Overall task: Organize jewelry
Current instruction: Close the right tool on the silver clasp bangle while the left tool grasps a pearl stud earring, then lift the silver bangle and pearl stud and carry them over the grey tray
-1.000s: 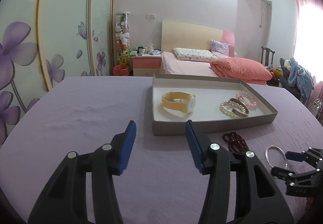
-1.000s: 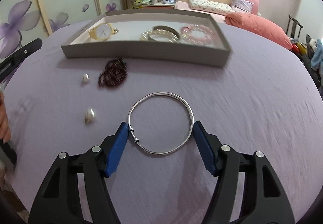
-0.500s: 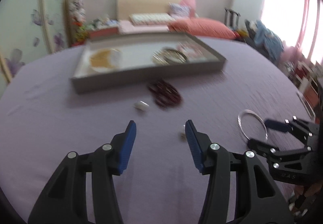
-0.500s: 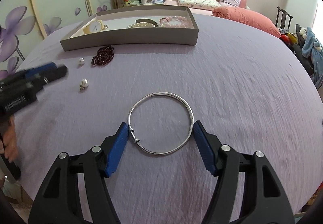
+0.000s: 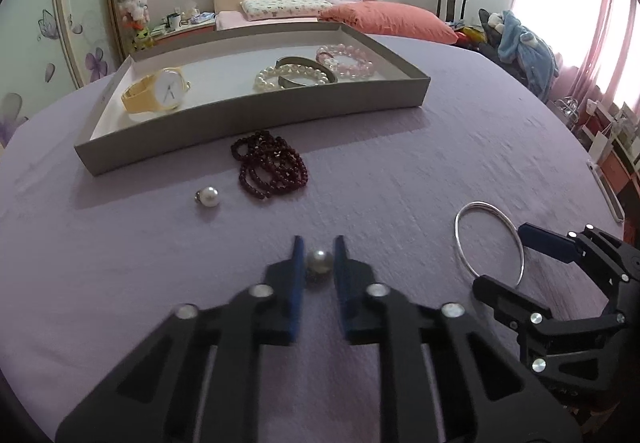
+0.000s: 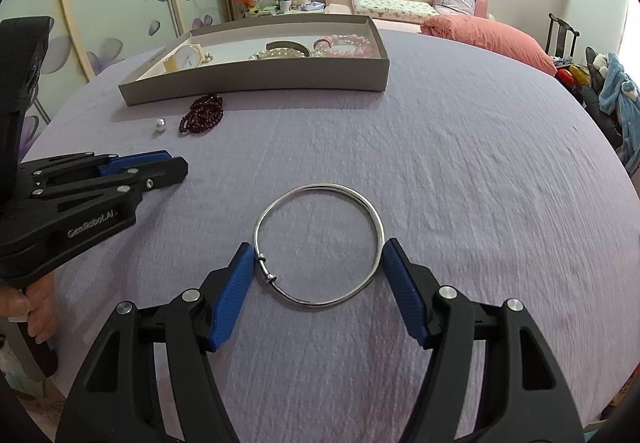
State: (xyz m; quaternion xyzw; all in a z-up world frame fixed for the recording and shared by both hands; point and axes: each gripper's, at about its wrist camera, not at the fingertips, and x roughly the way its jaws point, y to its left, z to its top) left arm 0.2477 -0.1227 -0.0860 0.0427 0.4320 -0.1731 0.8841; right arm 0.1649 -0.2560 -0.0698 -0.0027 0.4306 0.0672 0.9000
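Note:
My left gripper (image 5: 319,257) points down at the purple cloth, its jaws closing, and both blue pads touch a pearl earring (image 5: 319,262) between them. From the right wrist view the left gripper (image 6: 176,163) lies low at the left. My right gripper (image 6: 319,249) has its pads against both sides of a silver bangle (image 6: 320,243) that lies flat on the cloth. A second pearl earring (image 5: 208,197) and a dark red bead bracelet (image 5: 272,167) lie before the grey tray (image 5: 256,123), which holds a yellow watch (image 5: 156,95), a pearl bracelet (image 5: 292,75) and a pink bead bracelet (image 5: 346,61).
The round table wears a purple cloth (image 6: 440,163), bare to the right of the bangle. A person's fingers (image 6: 24,307) hold the left gripper's handle at the table's left edge. Behind stand a bed, a wardrobe and a chair.
My left gripper swung from the tray down to the near pearl earring and closed its jaws on it. The bangle stayed between the right pads while the right view shifted a little.

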